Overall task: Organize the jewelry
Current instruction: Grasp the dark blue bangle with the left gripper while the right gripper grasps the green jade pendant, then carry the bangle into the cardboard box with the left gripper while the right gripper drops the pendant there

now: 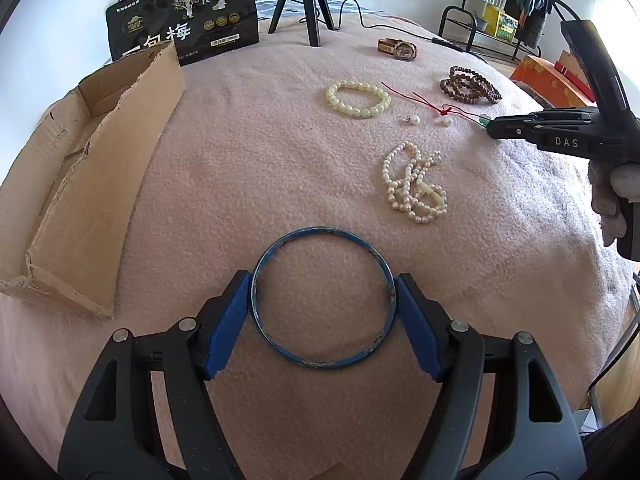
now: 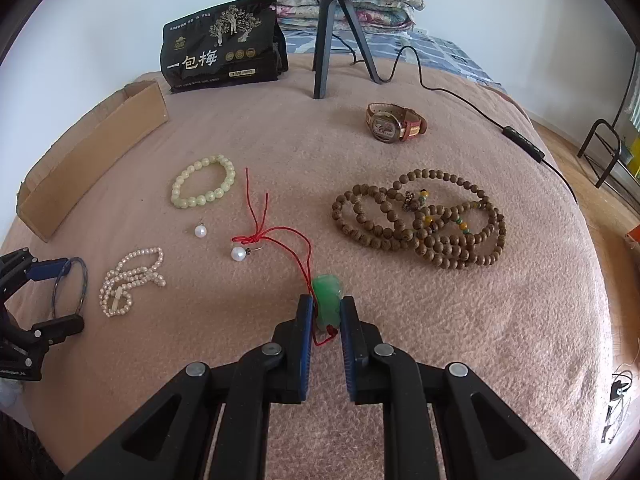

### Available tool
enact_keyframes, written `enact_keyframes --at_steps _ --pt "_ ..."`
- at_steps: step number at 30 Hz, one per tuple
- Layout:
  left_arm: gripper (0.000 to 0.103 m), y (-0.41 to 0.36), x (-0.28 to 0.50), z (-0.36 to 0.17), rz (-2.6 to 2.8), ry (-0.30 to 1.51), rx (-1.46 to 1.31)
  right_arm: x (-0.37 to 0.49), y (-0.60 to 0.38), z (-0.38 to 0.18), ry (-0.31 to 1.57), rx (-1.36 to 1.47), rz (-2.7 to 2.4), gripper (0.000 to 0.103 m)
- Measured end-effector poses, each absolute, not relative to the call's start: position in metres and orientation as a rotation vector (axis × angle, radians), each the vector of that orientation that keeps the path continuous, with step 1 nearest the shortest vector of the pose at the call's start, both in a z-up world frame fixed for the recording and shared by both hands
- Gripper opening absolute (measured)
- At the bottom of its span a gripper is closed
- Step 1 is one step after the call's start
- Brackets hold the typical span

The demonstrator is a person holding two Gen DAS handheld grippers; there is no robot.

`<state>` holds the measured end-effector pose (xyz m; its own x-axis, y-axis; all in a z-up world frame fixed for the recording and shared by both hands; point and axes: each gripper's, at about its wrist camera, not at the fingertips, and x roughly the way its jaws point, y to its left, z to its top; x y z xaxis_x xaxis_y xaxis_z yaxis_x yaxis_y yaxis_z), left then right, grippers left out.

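My left gripper [image 1: 323, 284] is shut on a blue bangle [image 1: 323, 298], its pads touching both sides of the ring, low over the pink blanket; it also shows in the right wrist view [image 2: 70, 292]. My right gripper [image 2: 326, 306] is shut on a green jade pendant [image 2: 328, 300] on a red cord [image 2: 276, 236]. On the blanket lie a pale green bead bracelet [image 2: 203, 181], two pearl earrings [image 2: 200, 231] [image 2: 239, 254], a white pearl strand [image 2: 130, 282], brown wooden beads [image 2: 420, 224] and a wristwatch [image 2: 394, 123].
An open cardboard box [image 1: 92, 184] lies at the left. A black snack bag [image 1: 184, 16] and a tripod [image 1: 308, 0] with a cable stand at the back. A clothes rack [image 1: 508, 0] is beyond the bed's right edge.
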<state>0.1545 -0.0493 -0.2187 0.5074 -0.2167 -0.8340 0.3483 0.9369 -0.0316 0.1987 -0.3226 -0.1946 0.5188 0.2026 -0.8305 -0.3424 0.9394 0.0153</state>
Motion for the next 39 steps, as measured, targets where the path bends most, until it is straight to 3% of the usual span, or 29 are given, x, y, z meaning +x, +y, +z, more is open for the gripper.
enact_keyframes --at_steps 11,20,39 --pt "0.074 -0.052 0.148 -0.207 -0.344 0.947 0.16 0.186 -0.323 -0.177 0.914 -0.15 0.335 0.012" --pt "0.074 -0.046 0.144 -0.166 -0.333 0.839 0.141 0.17 -0.321 -0.142 0.849 -0.138 0.354 0.012" --pt "0.074 0.031 0.151 -0.095 -0.207 0.69 0.086 0.161 -0.243 -0.047 0.687 -0.198 0.484 0.012"
